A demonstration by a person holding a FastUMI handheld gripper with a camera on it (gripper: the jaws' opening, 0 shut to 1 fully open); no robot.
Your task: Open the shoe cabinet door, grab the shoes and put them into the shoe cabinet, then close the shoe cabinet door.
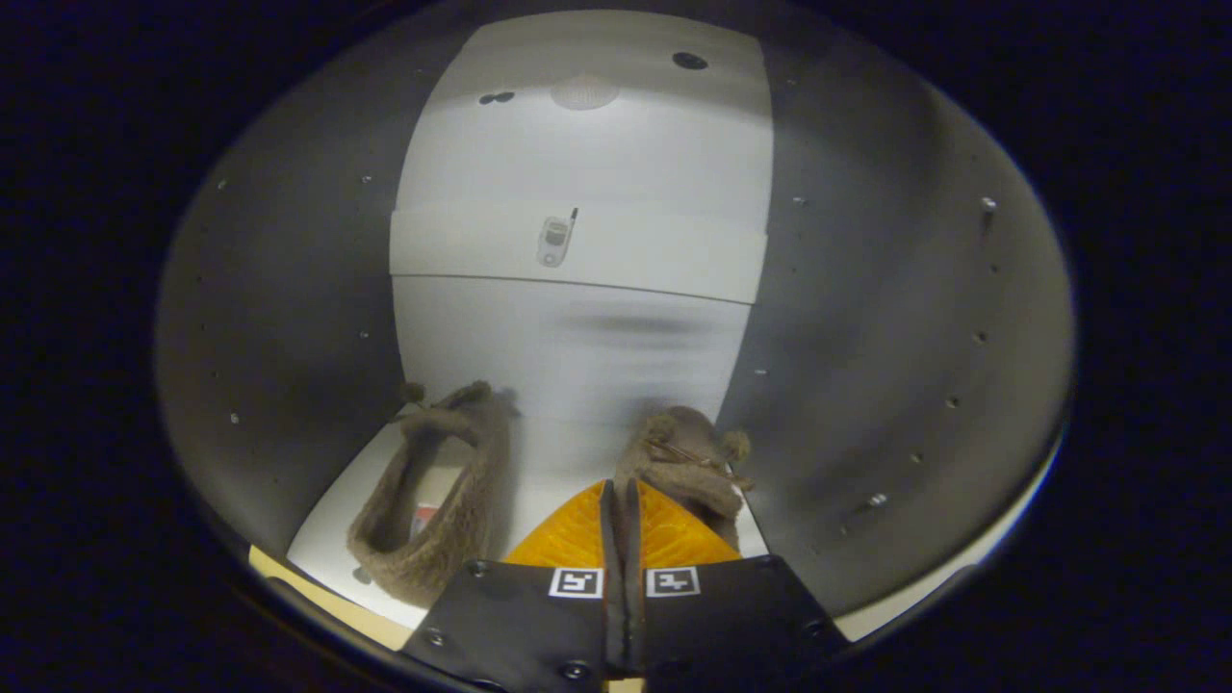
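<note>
Gripper view: the gripper [621,505] reaches into the shoe cabinet [866,337], whose smooth side walls carry rows of small holes. Fingers are clenched together with nothing between them. Two brown, fuzzy-textured shoes rest on the pale shelf [539,481]: the left shoe [433,520] beside the fingers, the right shoe [688,462] just ahead, touching them.

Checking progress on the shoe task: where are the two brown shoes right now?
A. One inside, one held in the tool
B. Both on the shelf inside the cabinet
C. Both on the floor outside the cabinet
B: the left shoe and right shoe both rest on the cabinet shelf between its grey side walls, ahead of the tool, whose fingers are together on nothing.
</note>
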